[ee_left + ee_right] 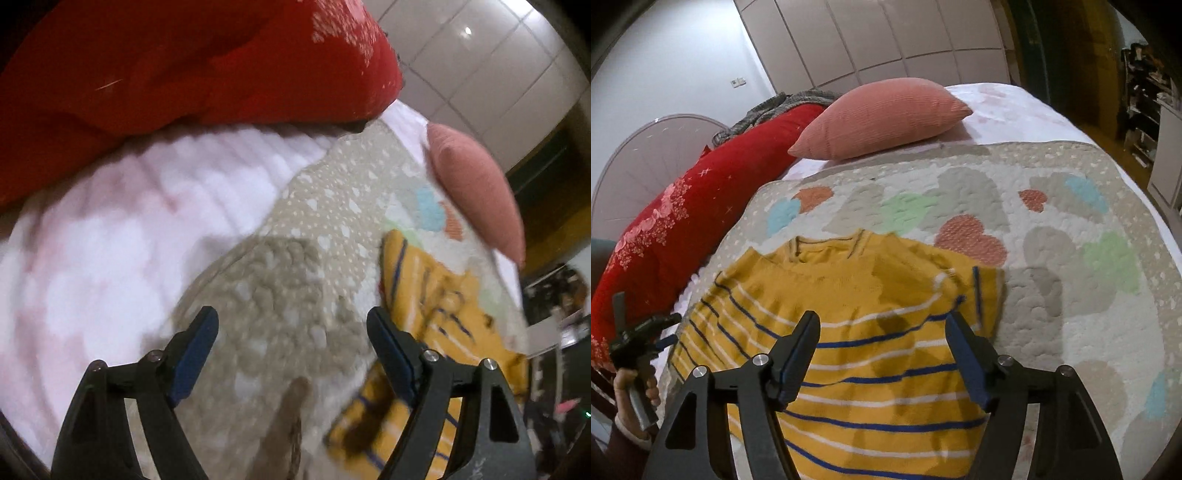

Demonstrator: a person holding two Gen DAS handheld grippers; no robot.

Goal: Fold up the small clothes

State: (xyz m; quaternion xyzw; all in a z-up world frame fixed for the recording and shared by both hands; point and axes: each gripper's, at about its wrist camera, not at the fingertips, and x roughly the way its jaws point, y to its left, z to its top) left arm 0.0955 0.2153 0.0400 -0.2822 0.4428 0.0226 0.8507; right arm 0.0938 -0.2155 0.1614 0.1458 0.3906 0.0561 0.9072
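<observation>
The right gripper (882, 332) hangs with its jaws spread wide and nothing between them, poised over the middle of a yellow sweater (849, 332) with blue and white stripes; whether the fingertips touch the knit cannot be told. The sweater lies spread, neckline away from the camera, on a quilt (1052, 295) patterned with hearts in coral, green, blue and grey, and one sleeve is turned in at its right side. The left gripper (291, 321) is likewise wide open and empty, and sits above the beige, dotted border of the quilt with the sweater (436, 302) off to its right, only partly in view and blurred. Only the right wrist view takes in the whole garment, and it alone shows the left gripper (646, 332) from outside, low at the left edge beside the sweater's side, with the person's hand (631, 387) around its handle. The left wrist view alone shows the white bedsheet (110, 240) close up. Both views show one pink pillow (882, 114) on the sheet beyond the quilt, and one red blanket (683, 221) with a pale floral print along the bed's side. Counted: one sweater, one quilt, one pillow, one red blanket, two grippers. A grey plaid cloth (768, 110) lies past the red blanket in the right view only.
</observation>
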